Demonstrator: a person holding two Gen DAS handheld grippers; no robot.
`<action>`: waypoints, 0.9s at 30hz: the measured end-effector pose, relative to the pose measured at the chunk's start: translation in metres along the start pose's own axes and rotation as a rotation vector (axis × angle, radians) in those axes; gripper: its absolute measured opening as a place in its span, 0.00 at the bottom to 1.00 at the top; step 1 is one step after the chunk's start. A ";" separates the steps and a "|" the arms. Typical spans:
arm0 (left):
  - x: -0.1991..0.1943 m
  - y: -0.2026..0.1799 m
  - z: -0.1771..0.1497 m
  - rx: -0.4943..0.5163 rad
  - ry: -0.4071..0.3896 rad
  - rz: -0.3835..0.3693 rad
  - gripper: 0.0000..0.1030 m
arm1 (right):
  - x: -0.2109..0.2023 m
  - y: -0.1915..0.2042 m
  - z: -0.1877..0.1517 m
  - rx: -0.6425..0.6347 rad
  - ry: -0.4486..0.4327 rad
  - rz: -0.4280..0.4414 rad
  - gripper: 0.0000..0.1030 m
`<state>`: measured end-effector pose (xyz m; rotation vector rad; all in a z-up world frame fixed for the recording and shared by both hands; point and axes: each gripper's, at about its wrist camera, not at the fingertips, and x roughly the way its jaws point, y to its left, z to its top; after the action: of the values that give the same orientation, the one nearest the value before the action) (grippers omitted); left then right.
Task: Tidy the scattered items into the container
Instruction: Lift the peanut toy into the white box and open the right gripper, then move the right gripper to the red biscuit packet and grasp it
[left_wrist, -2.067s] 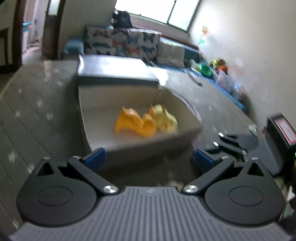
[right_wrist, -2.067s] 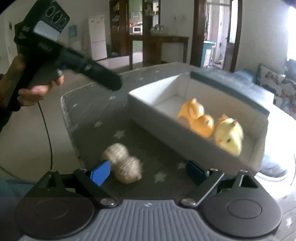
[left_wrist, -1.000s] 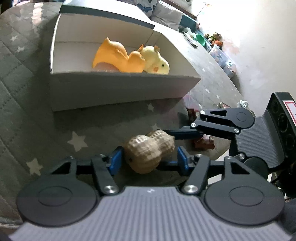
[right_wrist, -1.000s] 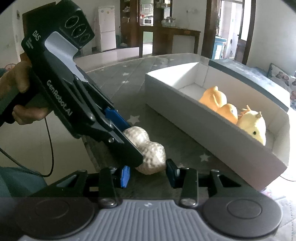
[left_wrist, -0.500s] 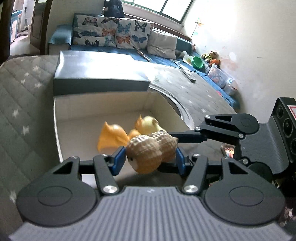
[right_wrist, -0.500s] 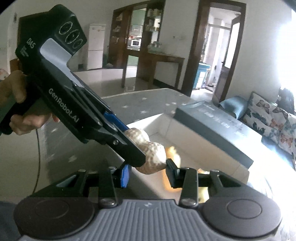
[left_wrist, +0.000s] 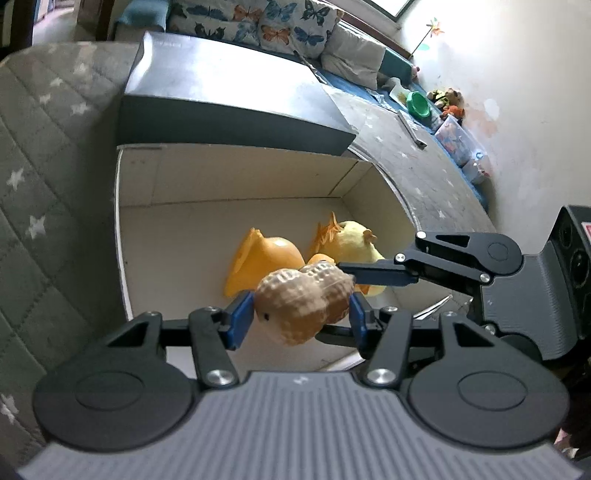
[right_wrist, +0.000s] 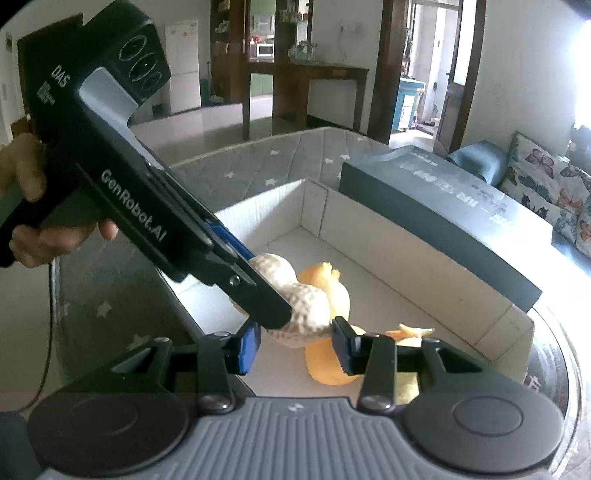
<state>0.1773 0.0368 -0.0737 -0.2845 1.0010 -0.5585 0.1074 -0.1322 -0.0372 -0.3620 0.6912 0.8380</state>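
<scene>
The peanut (left_wrist: 303, 304) hangs above the open box (left_wrist: 236, 181), pinched between the blue pads of my left gripper (left_wrist: 301, 314); my right gripper (right_wrist: 293, 341) also closes on its other lobe, crosswise; below lie an orange toy (left_wrist: 264, 264) and a yellow chick (left_wrist: 356, 242); the box sits on a grey starred quilt (left_wrist: 40, 192); behind it, a dark lid (left_wrist: 221, 92) and butterfly cushions (left_wrist: 258, 22).

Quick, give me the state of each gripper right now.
Left gripper: shut on the peanut toy, held above the open box.
Right gripper: closed on the same peanut toy from the other side.
</scene>
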 end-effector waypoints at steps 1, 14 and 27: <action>0.000 0.001 0.000 -0.003 0.000 -0.004 0.54 | 0.000 -0.001 -0.001 0.006 -0.001 -0.003 0.47; 0.011 -0.004 -0.007 0.024 0.033 0.010 0.53 | -0.033 -0.005 -0.022 0.060 -0.039 -0.044 0.52; 0.018 -0.011 -0.017 0.065 0.053 0.054 0.53 | -0.096 0.002 -0.061 0.154 -0.065 -0.087 0.63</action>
<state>0.1672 0.0173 -0.0901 -0.1852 1.0368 -0.5502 0.0351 -0.2173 -0.0164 -0.2238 0.6703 0.7066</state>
